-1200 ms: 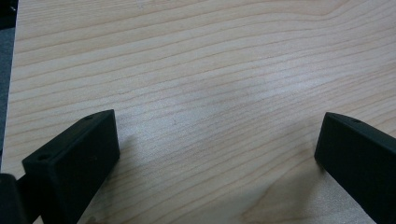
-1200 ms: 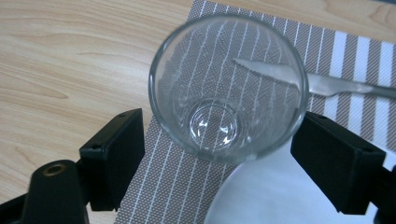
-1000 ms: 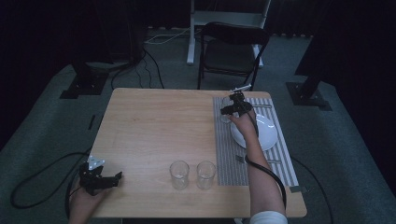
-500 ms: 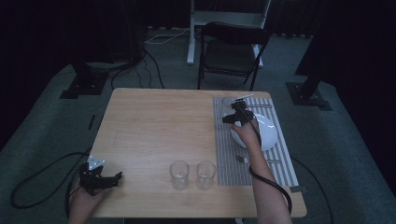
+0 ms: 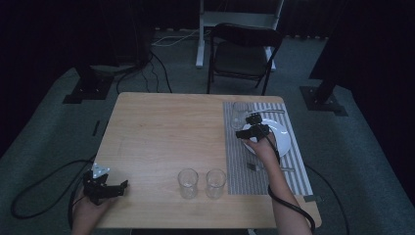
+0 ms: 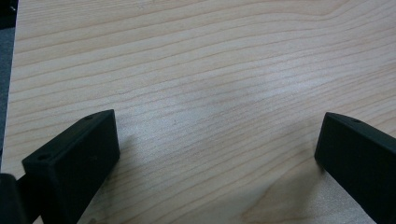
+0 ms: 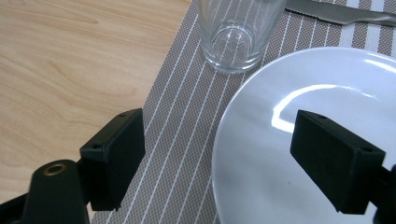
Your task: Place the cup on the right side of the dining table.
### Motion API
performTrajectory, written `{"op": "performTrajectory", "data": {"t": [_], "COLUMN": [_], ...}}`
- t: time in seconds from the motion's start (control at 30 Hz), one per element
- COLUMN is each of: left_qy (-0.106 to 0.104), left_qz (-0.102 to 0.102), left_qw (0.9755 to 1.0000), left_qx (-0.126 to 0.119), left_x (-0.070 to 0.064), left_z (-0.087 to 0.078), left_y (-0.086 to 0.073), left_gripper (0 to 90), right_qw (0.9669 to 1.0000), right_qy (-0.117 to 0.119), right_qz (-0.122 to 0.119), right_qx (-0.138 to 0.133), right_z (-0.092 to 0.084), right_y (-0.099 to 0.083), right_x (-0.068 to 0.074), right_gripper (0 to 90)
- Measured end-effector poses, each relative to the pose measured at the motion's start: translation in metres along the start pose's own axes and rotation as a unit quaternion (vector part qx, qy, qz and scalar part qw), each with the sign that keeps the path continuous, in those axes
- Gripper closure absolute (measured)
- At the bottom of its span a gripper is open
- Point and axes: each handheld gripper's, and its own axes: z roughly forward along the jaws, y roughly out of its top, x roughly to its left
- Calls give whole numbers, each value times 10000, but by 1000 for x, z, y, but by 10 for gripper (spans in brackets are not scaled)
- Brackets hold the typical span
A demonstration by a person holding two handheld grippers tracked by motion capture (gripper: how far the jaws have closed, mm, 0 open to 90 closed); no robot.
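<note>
right gripper (image 5: 250, 128) gaping over plate (image 7: 327, 140) edge, beside glass (image 7: 236, 32).

Glass (image 7: 240, 32) rim cut off by top edge; knife (image 7: 343, 14) (blade part visible) cropped likewise.

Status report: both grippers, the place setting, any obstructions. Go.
Left gripper open, empty, at table's near left corner. Right gripper open, empty, above plate's edge on placemat, glass just ahead. Nothing between jaws.
</note>
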Motion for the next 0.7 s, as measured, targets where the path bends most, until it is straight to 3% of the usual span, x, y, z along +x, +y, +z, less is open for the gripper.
{"op": "performTrajectory", "data": {"t": [0.4, 0.7], "left_qy": [1, 1], "left_qz": [1, 1], "left_qw": [10000, 10000], "left_qx": [0, 0], "left_x": [0, 0], "left_z": [0, 0], "left_y": [0, 0], "left_gripper": [2, 2], "right_qw": [10000, 9996], "right_qy": [24, 17], "right_qz": [-35, -203], "right_qx": [-74, -171], "right_z": [-15, -29], "right_y": [-32, -52], "right_x": [-11, -8], "right_gripper": [177, 177]}}
